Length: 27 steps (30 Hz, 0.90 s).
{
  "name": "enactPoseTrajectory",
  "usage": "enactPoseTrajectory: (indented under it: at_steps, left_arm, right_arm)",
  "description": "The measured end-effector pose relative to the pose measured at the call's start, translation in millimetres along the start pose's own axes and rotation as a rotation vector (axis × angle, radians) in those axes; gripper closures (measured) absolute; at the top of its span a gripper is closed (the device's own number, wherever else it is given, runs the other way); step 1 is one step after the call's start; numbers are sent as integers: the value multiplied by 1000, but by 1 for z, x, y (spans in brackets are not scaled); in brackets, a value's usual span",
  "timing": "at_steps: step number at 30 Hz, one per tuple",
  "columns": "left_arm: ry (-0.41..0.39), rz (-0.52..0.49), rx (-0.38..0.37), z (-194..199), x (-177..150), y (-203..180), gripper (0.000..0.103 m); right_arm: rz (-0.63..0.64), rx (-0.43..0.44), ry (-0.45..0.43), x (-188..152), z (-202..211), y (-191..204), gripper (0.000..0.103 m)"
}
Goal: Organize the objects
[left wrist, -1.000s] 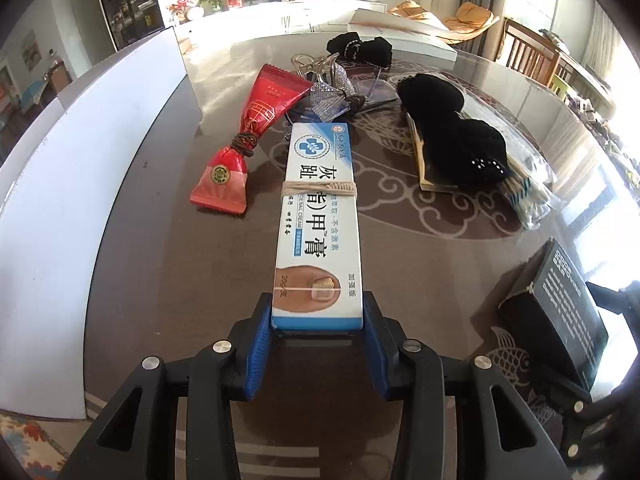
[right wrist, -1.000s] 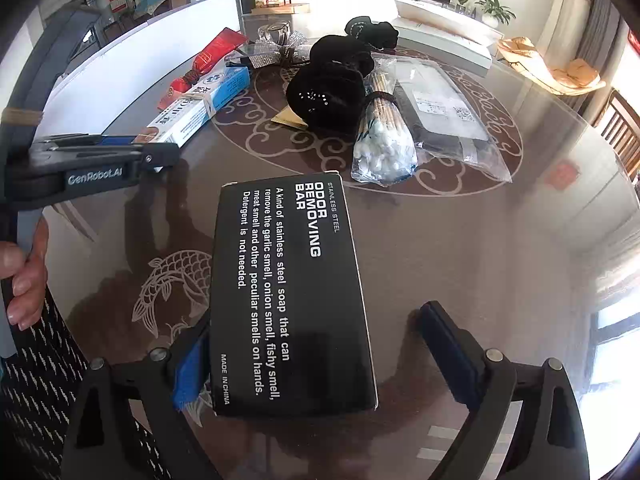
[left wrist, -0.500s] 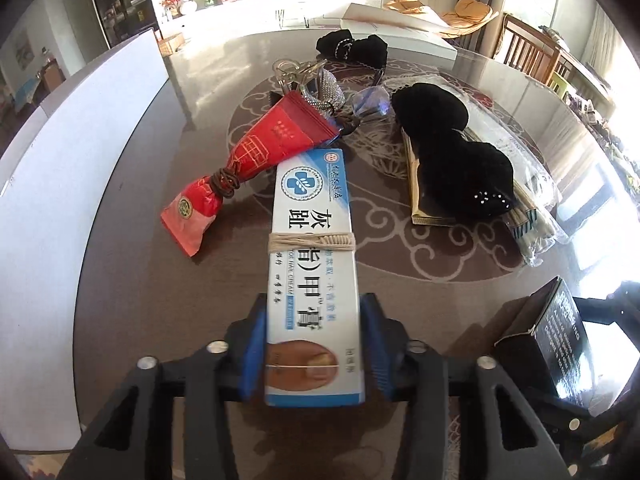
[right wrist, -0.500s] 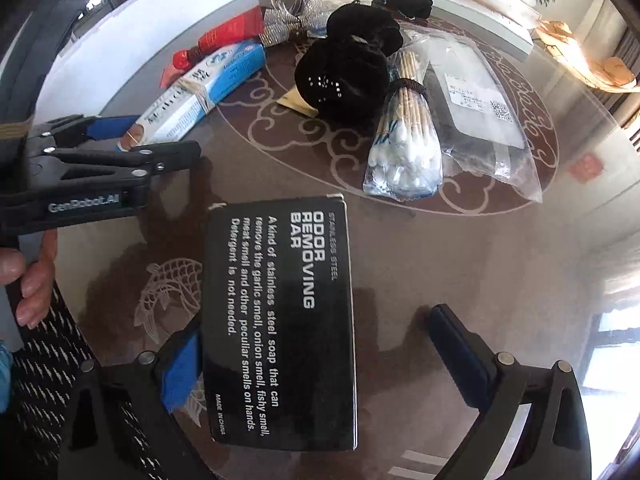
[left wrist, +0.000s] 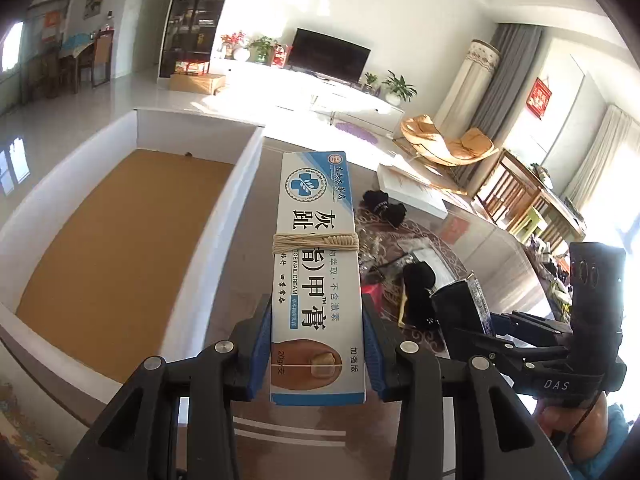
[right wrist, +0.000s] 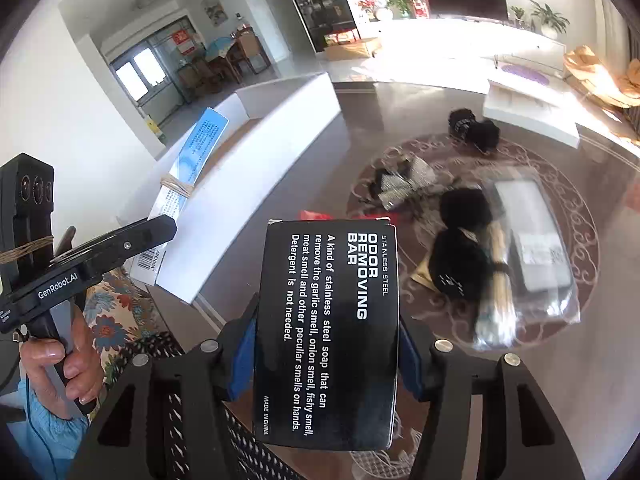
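Note:
My left gripper (left wrist: 318, 356) is shut on a blue-and-white nail cream box (left wrist: 316, 264) with a rubber band round it, held in the air beside the white storage box (left wrist: 224, 216). The box has a brown cardboard floor (left wrist: 120, 248). My right gripper (right wrist: 326, 364) is shut on a black odor removing bar box (right wrist: 326, 332), lifted above the table. The cream box also shows in the right wrist view (right wrist: 188, 168), over the white box's wall (right wrist: 256, 184). The black box shows in the left wrist view (left wrist: 460, 304).
On the glass table (right wrist: 560, 380) lie black hair scrunchies (right wrist: 460, 260), a bundle of cotton swabs (right wrist: 496, 296), a clear bag with a grey pack (right wrist: 536, 240), a silver bow clip (right wrist: 404, 184), another black scrunchie (right wrist: 476, 128) and a red packet (right wrist: 316, 215). A white flat box (right wrist: 528, 108) lies far back.
Both grippers have lifted their boxes off the table. The left has swung left toward the white storage box. The right jaws have closed on the black box.

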<state>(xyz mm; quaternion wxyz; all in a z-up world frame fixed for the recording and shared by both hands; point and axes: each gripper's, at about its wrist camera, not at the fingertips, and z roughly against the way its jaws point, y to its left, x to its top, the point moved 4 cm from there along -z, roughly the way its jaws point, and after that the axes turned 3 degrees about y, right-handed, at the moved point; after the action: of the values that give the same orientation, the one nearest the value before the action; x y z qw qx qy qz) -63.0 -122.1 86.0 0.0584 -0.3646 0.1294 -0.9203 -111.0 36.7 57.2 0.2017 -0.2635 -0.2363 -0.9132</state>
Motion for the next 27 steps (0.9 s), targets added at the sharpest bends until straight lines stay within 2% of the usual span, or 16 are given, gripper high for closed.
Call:
enactPoseTrajectory:
  at_steps: [2, 5, 9, 11, 12, 15, 16, 18, 21, 23, 24, 25, 27]
  left_arm:
    - [-23, 41, 104, 1, 27, 41, 63]
    - [0, 105, 235, -6, 45, 105, 63]
    - [86, 185, 372, -30, 39, 178, 62]
    - [155, 212, 431, -45, 29, 199, 62]
    - [180, 209, 448, -51, 27, 204, 62]
    - [162, 171, 481, -39, 18, 197, 61]
    - [142, 151, 469, -34, 16, 188, 59]
    - [107, 100, 430, -23, 11, 160, 53]
    - [77, -15, 298, -5, -8, 99, 39]
    - [97, -110, 174, -8, -27, 45, 22]
    - [119, -158, 112, -15, -38, 18, 18]
    - [148, -198, 59, -28, -49, -10, 13]
    - [234, -242, -17, -55, -77, -46, 13]
  right_arm:
    - [47, 64, -38, 38, -17, 45, 44]
    - [89, 143, -57, 80, -51, 105, 44]
    - [111, 187, -13, 104, -117, 164, 43]
    - [91, 216, 26, 104, -149, 178, 38]
    - [84, 218, 47, 102, -160, 181, 29]
    - [79, 193, 15, 93, -158, 174, 25]
    - [85, 184, -8, 89, -150, 167, 22]
    - [109, 117, -61, 75, -130, 147, 8]
    - [165, -40, -121, 40, -97, 102, 1]
    - [185, -153, -122, 10, -83, 65, 0]
    - [180, -204, -113, -8, -73, 44, 0]
    - [168, -248, -102, -25, -67, 26, 0]
    - [130, -328, -80, -58, -48, -15, 0]
